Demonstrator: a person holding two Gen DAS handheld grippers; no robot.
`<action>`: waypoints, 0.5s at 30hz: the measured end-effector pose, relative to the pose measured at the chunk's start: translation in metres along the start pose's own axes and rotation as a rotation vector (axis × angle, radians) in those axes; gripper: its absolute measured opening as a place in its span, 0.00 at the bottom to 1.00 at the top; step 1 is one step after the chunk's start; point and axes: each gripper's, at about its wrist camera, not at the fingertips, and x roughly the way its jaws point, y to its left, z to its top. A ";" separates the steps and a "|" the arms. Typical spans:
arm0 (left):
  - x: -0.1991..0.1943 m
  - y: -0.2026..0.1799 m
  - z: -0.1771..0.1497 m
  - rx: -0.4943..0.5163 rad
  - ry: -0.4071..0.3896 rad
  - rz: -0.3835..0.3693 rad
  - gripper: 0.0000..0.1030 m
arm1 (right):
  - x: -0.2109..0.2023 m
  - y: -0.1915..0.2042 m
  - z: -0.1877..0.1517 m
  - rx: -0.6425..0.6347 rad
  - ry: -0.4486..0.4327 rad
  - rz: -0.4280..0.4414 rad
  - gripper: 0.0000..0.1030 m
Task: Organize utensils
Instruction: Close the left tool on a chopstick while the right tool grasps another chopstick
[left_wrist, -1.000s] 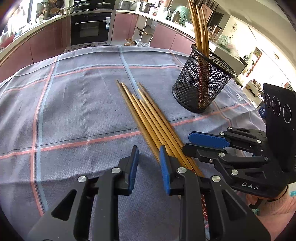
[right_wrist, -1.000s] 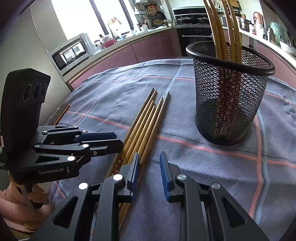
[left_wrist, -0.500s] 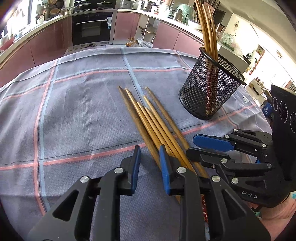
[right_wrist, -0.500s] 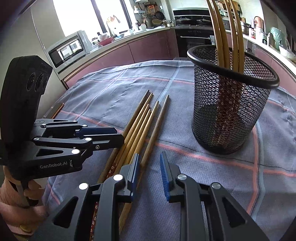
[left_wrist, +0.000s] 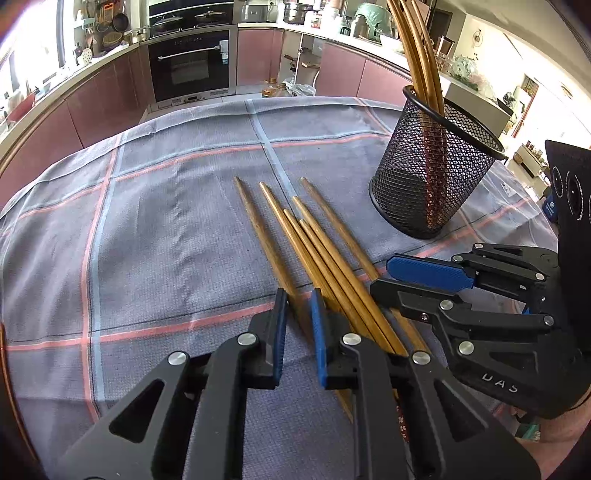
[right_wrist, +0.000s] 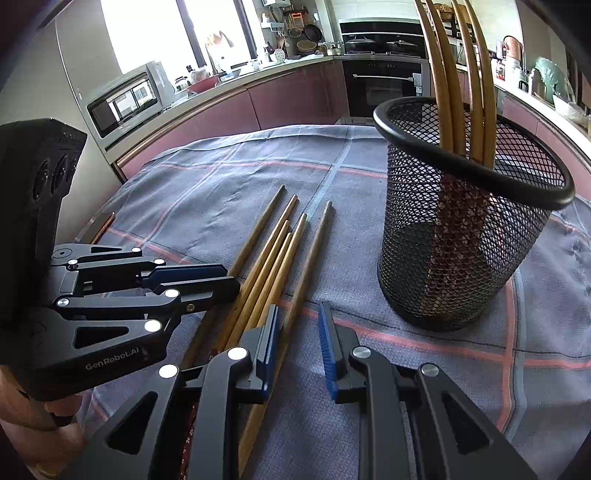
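left claw (left_wrist: 297, 301): jaws just narrowing astride outermost brown wooden chopstick (left_wrist: 266, 240), no grip visible | right claw (right_wrist: 297, 317): likewise | black mesh cup (right_wrist: 461, 236) ahead-right | risk: neighbours dragged.

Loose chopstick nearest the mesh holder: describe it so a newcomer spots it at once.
On the grey checked cloth stands a black mesh holder, with six wooden chopsticks lying flat beside it. The one meant is the outermost on the holder's side, with bare cloth between it and the next.
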 end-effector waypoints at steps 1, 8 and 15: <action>-0.001 0.001 -0.002 -0.008 -0.003 0.001 0.12 | -0.001 -0.001 -0.001 0.007 0.002 0.010 0.12; -0.015 0.001 -0.020 -0.027 -0.011 0.022 0.09 | -0.012 -0.002 -0.010 0.023 0.009 0.030 0.08; -0.011 0.001 -0.013 0.005 -0.007 0.047 0.18 | -0.006 0.004 -0.003 -0.034 0.015 -0.041 0.24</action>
